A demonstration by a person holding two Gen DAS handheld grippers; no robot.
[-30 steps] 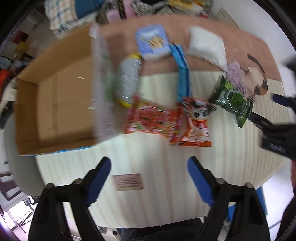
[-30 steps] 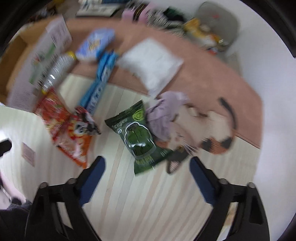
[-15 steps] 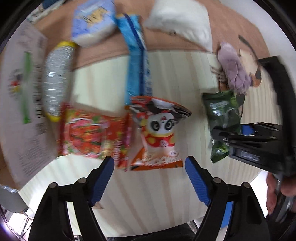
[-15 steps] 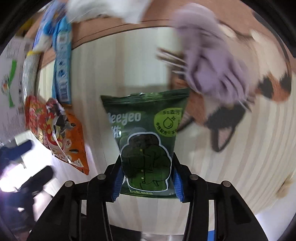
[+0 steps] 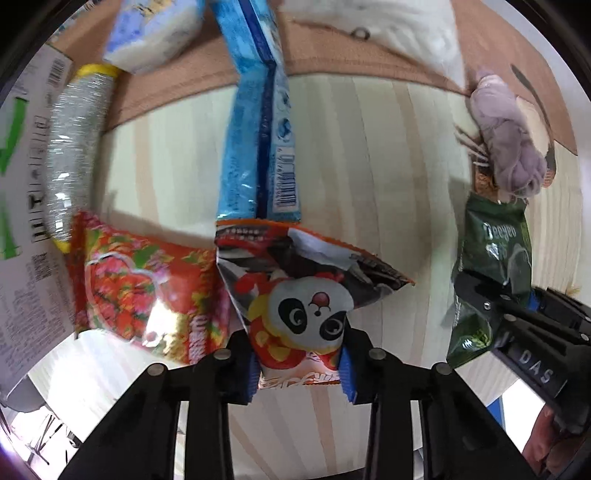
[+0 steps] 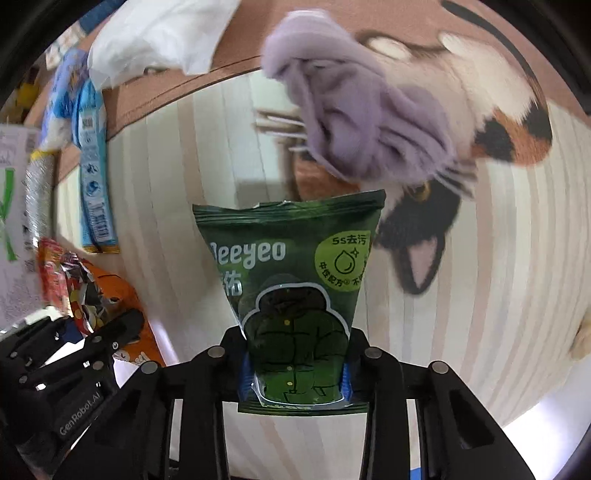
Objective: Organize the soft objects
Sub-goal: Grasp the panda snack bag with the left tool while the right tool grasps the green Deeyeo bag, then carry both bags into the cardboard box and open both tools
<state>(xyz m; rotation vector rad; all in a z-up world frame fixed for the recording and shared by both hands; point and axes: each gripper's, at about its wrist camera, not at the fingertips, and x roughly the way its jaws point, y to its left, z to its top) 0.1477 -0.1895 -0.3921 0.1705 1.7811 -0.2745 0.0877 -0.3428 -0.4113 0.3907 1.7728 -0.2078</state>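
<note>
My left gripper (image 5: pixel 298 369) is shut on the lower end of an orange panda snack bag (image 5: pixel 303 302) lying on the striped table. My right gripper (image 6: pixel 293 373) is shut on the bottom of a dark green "Deeyeo" pouch (image 6: pixel 291 266); the pouch also shows in the left wrist view (image 5: pixel 491 258), with the right gripper's body on it. A red strawberry-print bag (image 5: pixel 140 288) lies left of the panda bag. A long blue packet (image 5: pixel 258 122) lies beyond it. A crumpled purple cloth (image 6: pixel 362 122) lies just past the green pouch.
A silver tube with yellow ends (image 5: pixel 74 147), a light blue pack (image 5: pixel 155 33) and a white pillow-like bag (image 5: pixel 388 29) lie at the far side on the brown mat. A white printed cardboard flap (image 5: pixel 18 206) is at the left. A cat picture (image 6: pixel 491 122) marks the mat.
Both grippers dropped toward the table and closed: the left went from open above the panda bag to gripping it; the right tightened on the green pouch.
</note>
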